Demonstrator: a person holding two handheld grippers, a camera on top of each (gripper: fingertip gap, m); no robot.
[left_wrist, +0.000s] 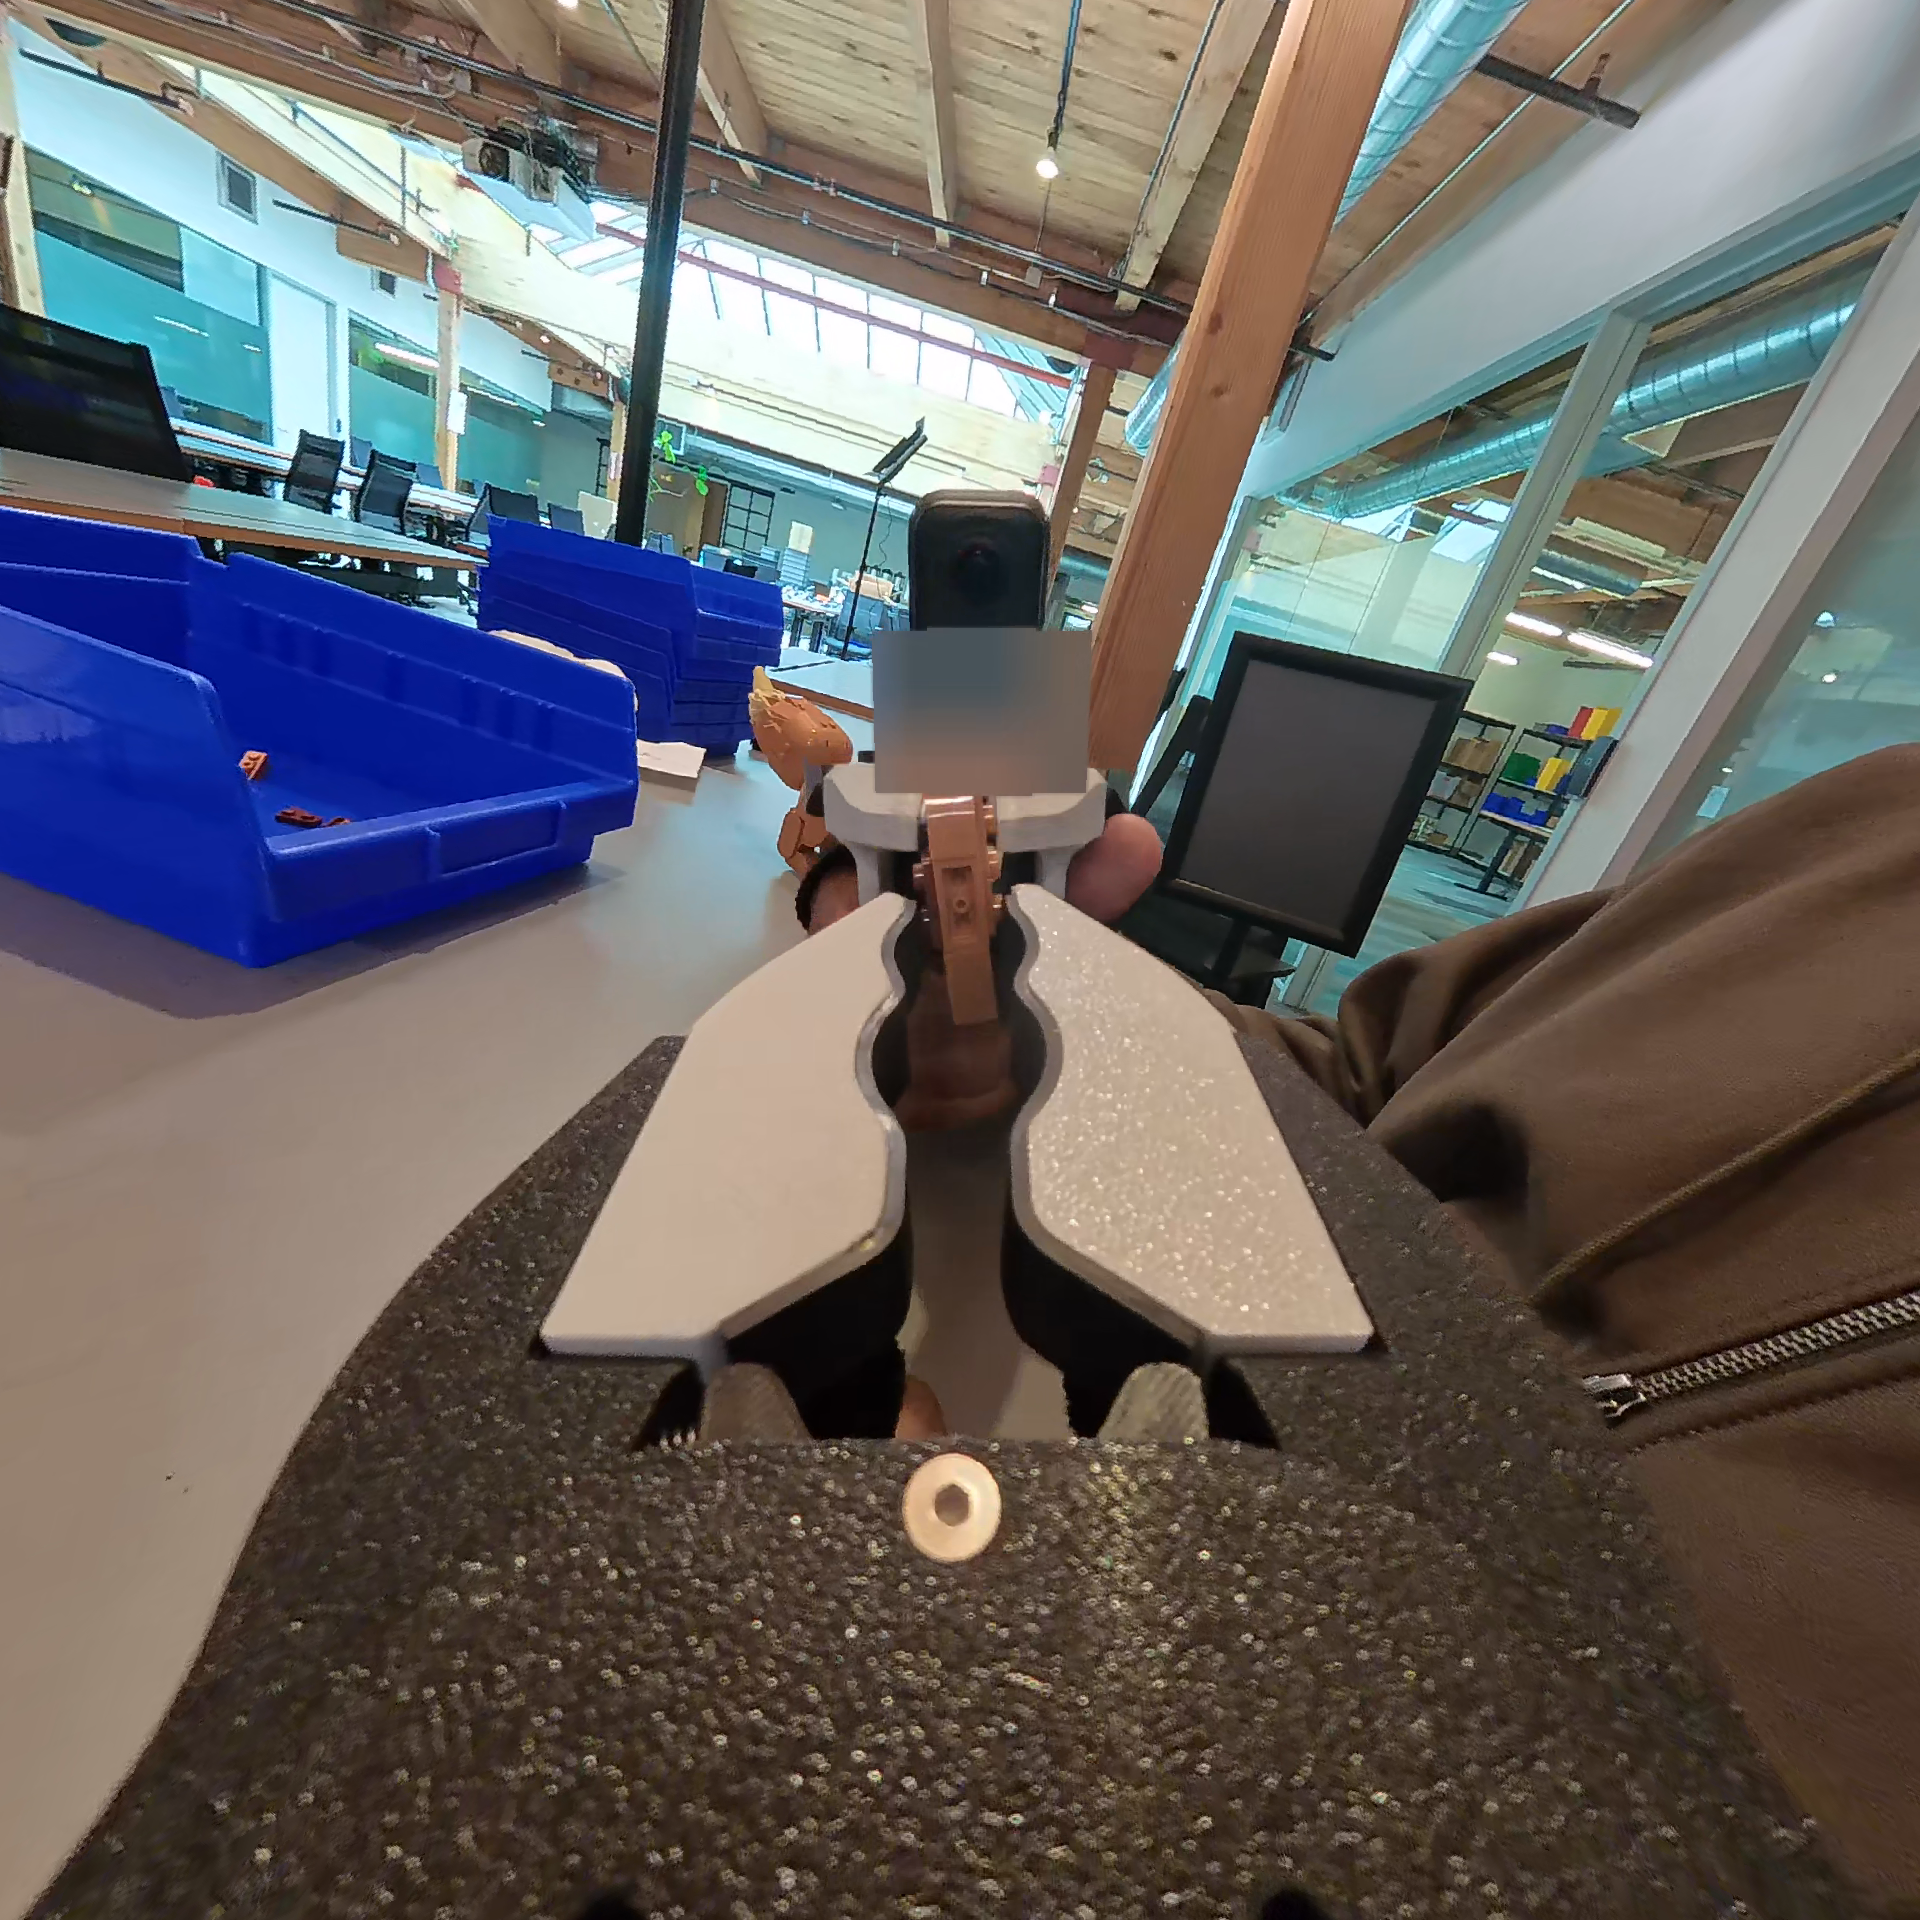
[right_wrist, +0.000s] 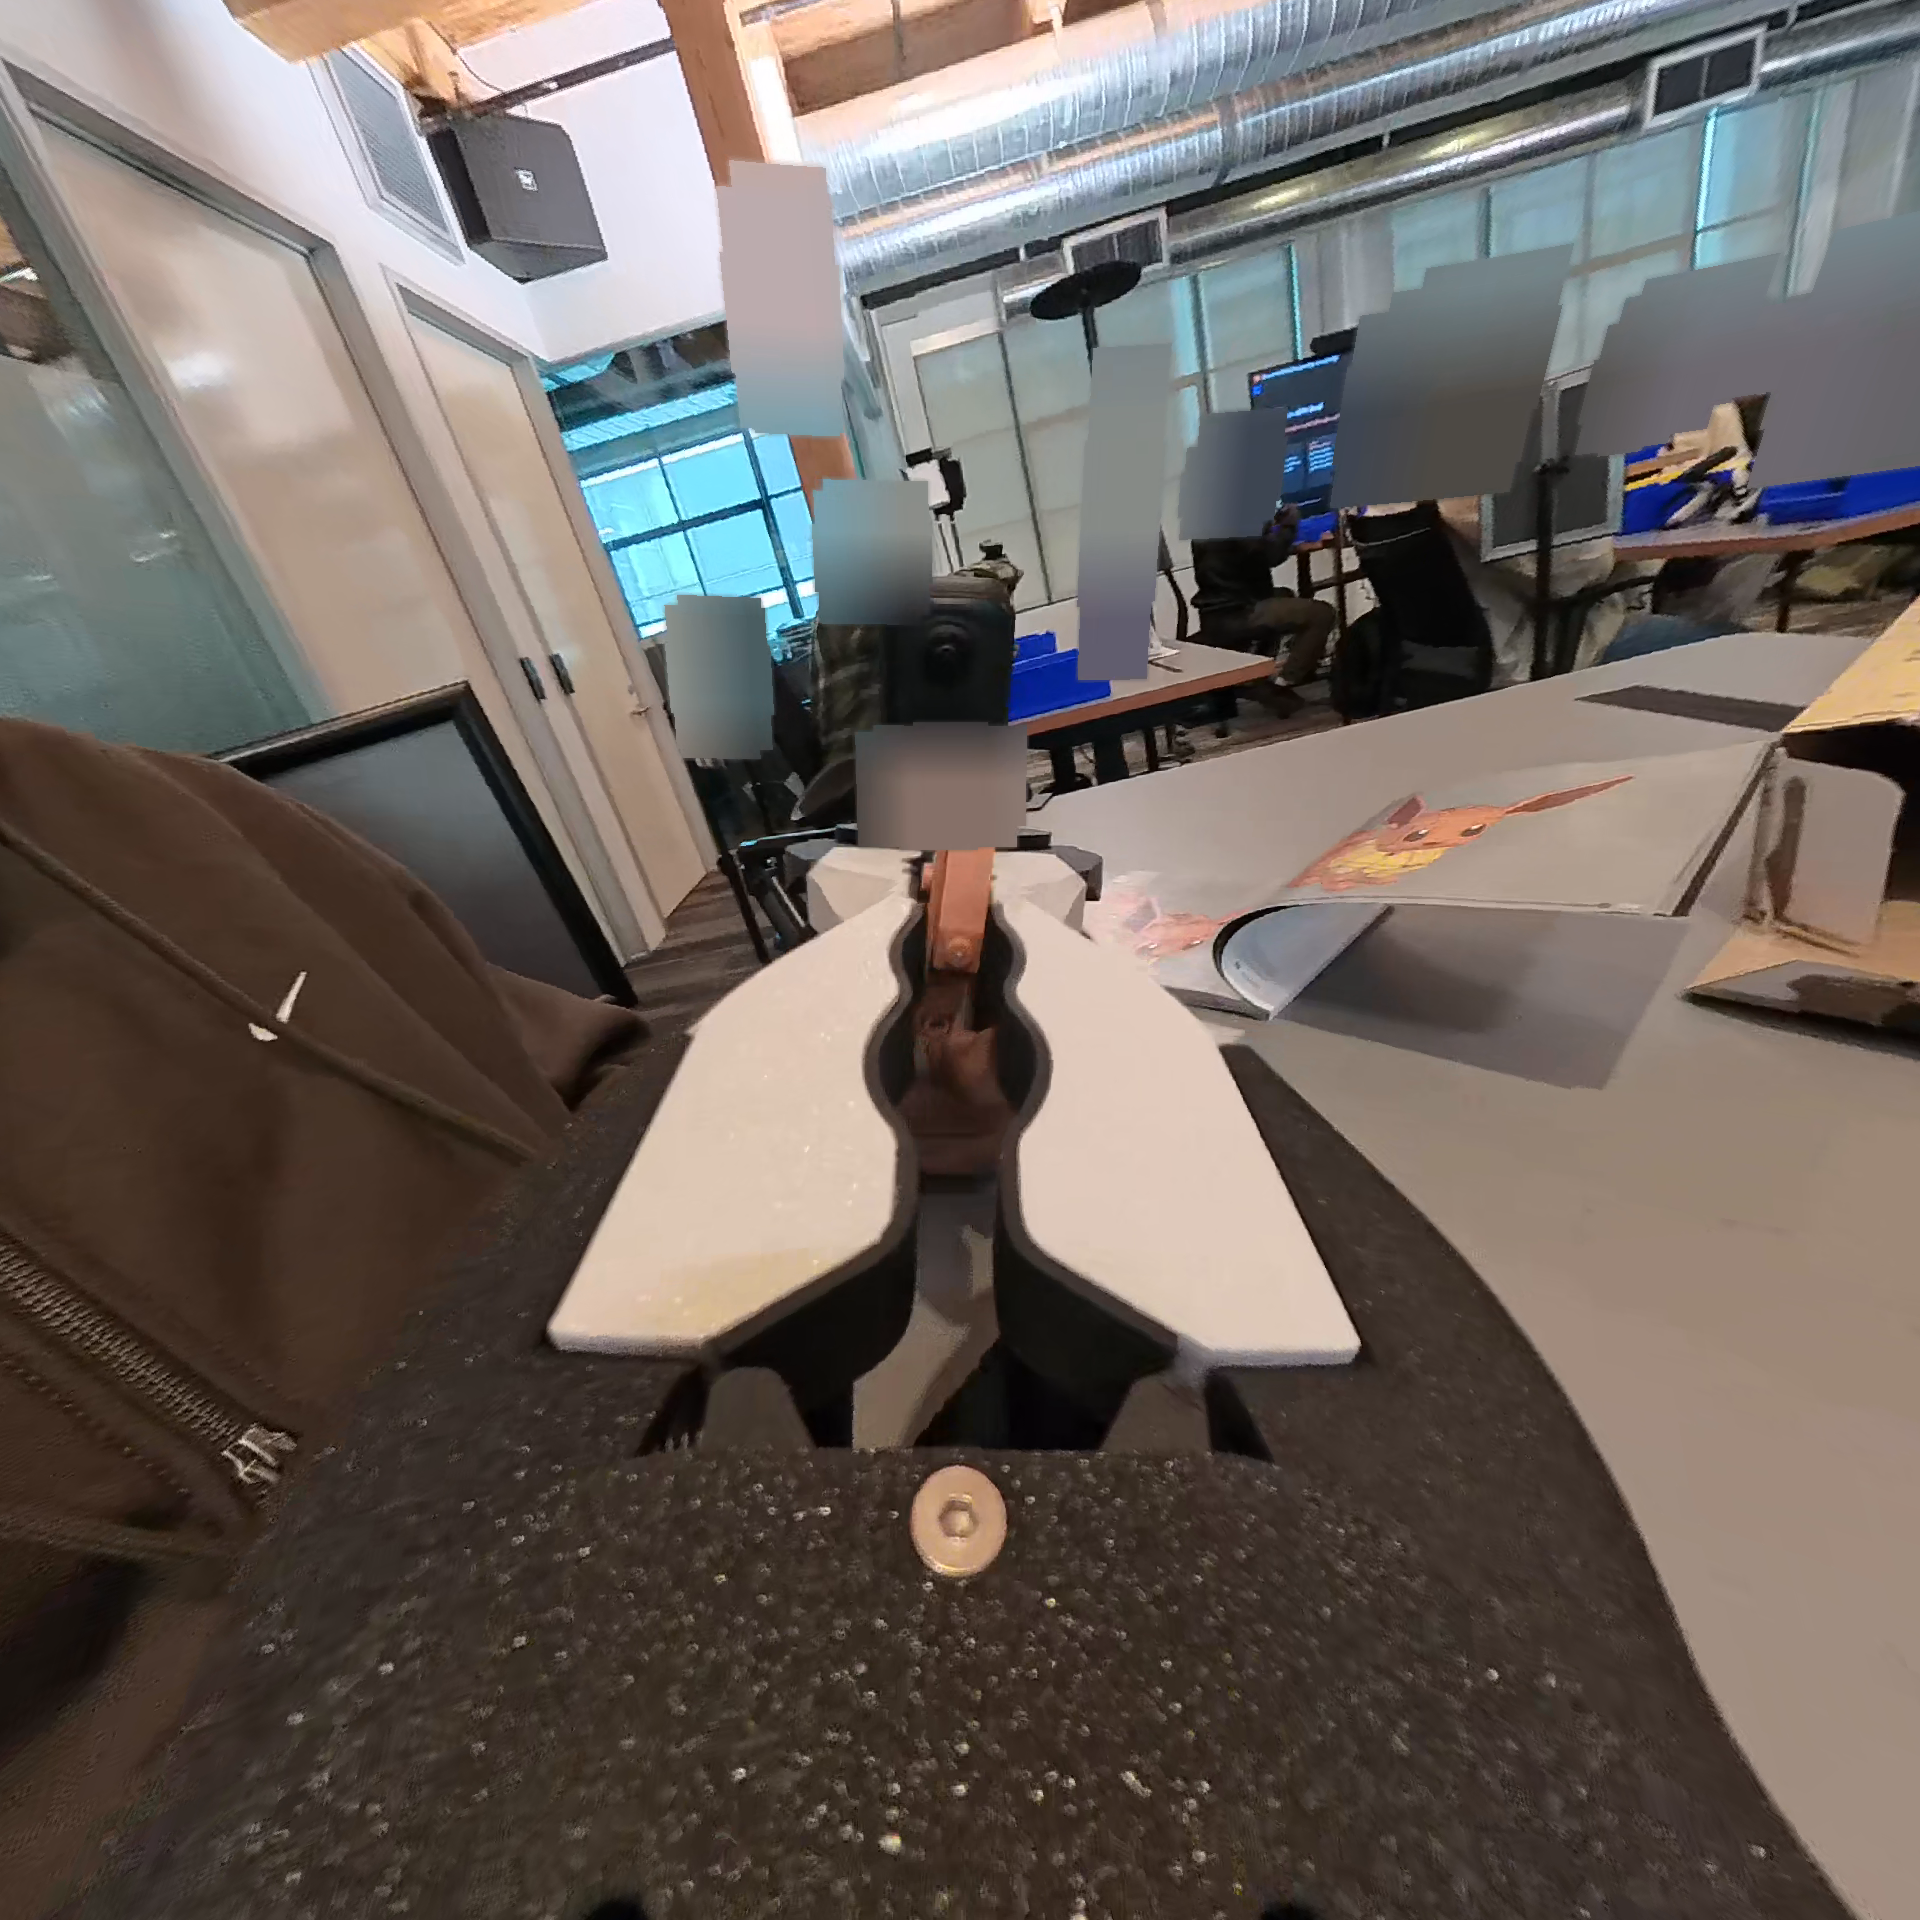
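My two grippers face each other tip to tip above the grey table (left_wrist: 260, 1143). In the left wrist view my left gripper (left_wrist: 961, 909) is shut on a slim tan brick-built piece (left_wrist: 956, 925) with a dark brown part behind it. The right gripper (left_wrist: 961, 821) shows opposite, closed on the far end of the same piece, with a hand behind it. In the right wrist view my right gripper (right_wrist: 961, 914) is shut on the tan piece (right_wrist: 956, 904), and the left gripper (right_wrist: 951, 873) holds its other end.
A blue bin (left_wrist: 436, 831) holding a few small red-brown pieces (left_wrist: 301, 816) and a stack of blue bins (left_wrist: 644, 634) stand at the left. An orange brick figure (left_wrist: 795, 727) stands behind. An open booklet (right_wrist: 1455, 862) and a cardboard box (right_wrist: 1849, 810) lie on the right. A person's brown jacket (left_wrist: 1662, 1039) is close by. The tips of both grippers are at nearly the same place.
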